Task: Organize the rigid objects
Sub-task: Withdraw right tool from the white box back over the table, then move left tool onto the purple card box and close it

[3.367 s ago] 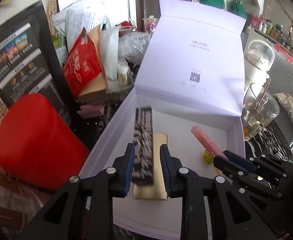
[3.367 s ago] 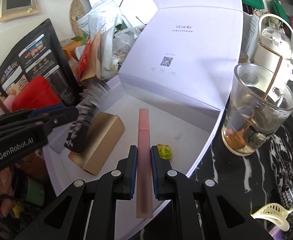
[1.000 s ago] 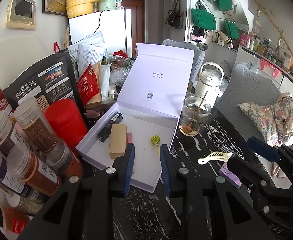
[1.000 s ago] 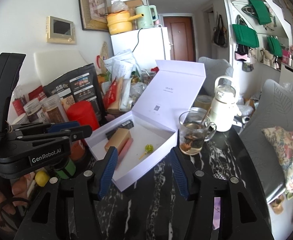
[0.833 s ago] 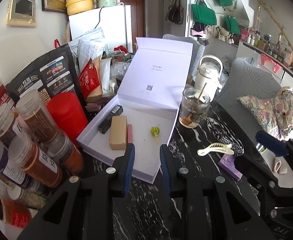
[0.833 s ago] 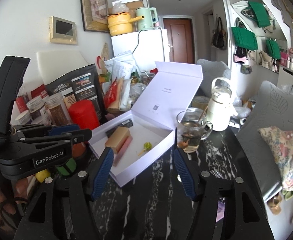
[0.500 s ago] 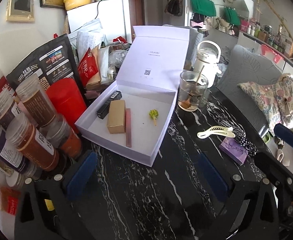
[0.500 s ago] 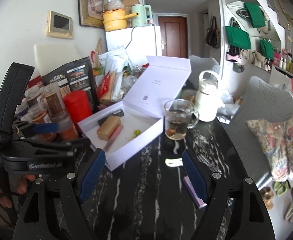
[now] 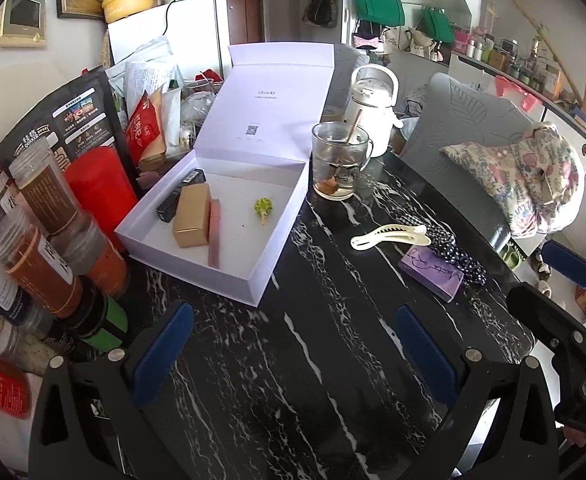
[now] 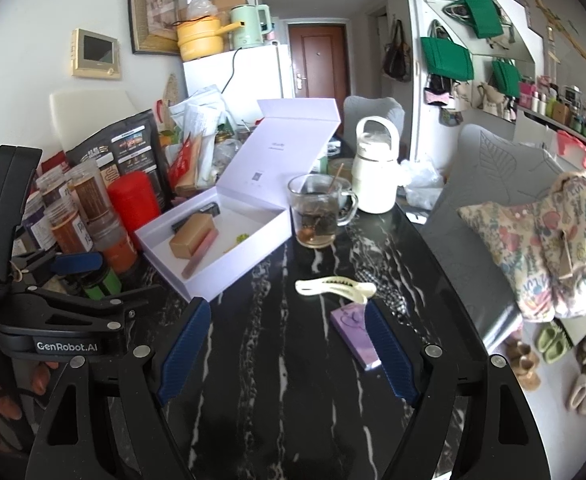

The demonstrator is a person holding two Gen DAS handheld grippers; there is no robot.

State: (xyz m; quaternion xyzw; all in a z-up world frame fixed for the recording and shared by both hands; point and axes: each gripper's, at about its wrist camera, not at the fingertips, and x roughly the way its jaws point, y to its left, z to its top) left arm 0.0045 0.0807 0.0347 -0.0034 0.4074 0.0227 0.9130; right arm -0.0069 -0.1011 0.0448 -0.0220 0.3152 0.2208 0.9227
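Observation:
An open white box (image 9: 277, 236) (image 10: 249, 264) stands on the black marble table. In it lie a gold box (image 9: 191, 220) (image 10: 191, 236), a pink tube (image 9: 214, 228) (image 10: 201, 254), a black patterned tube (image 9: 181, 196) (image 10: 197, 216) and a small green thing (image 9: 263, 207) (image 10: 241, 237). A cream hair clip (image 9: 389, 236) (image 10: 335, 286) and a purple box (image 9: 431, 274) (image 10: 353, 334) lie on the table to the right. My left gripper (image 9: 293, 344) is open wide and empty, well back from the white box. My right gripper (image 10: 285, 352) is open wide and empty, near the purple box.
A glass mug with tea (image 9: 339, 160) (image 10: 317, 212) and a white kettle (image 9: 371, 106) (image 10: 375, 172) stand right of the box. Spice jars (image 9: 37, 232) and a red canister (image 9: 97, 188) crowd the left. A dotted cloth (image 9: 457, 254) lies by the purple box.
Both grippers let go of the tubes in the white box, drew back from it and opened wide. The black tube and the pink tube now lie in the box beside the gold box.

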